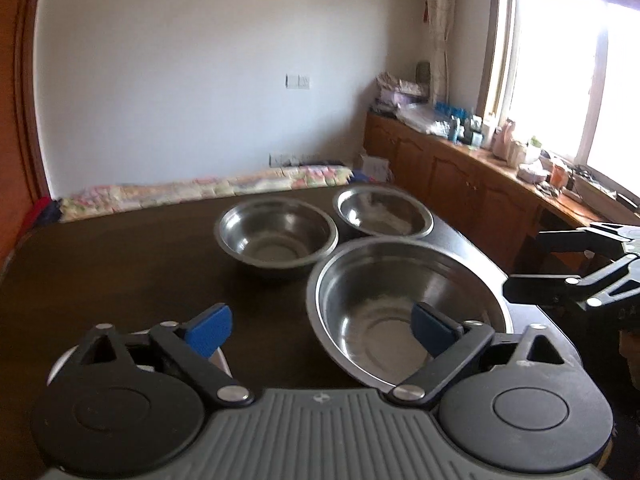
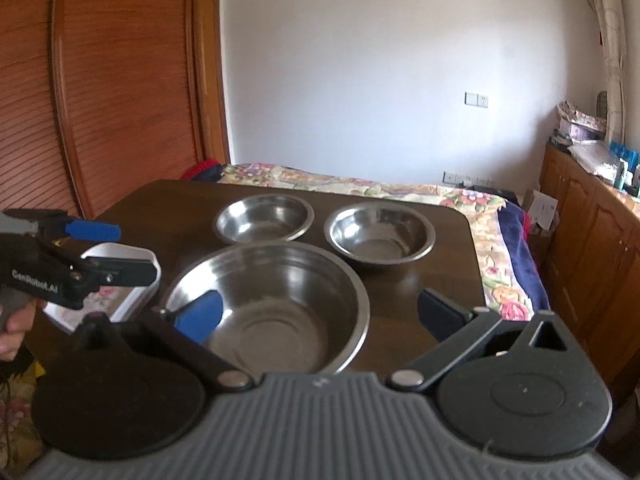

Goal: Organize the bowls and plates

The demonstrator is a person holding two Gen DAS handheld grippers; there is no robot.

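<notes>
Item: large round stainless-steel bowl [image 2: 266, 308], upright on the dark wooden table [image 2: 440, 280], mouth up; being round, no long axis is shown.

Two smaller round steel bowls are set behind it, one at 11 o'clock [image 2: 264, 218], one at 1 o'clock [image 2: 379, 238], neither touching it. A white rectangular plate with floral print [image 2: 116, 292] is seen at 9 o'clock, partly covered by the left gripper [image 2: 116, 250].

The right gripper [image 2: 320, 314] is held wide open and empty, the large bowl lying between and just beyond its fingers. The left gripper is likewise spread wide, nothing gripped.
</notes>
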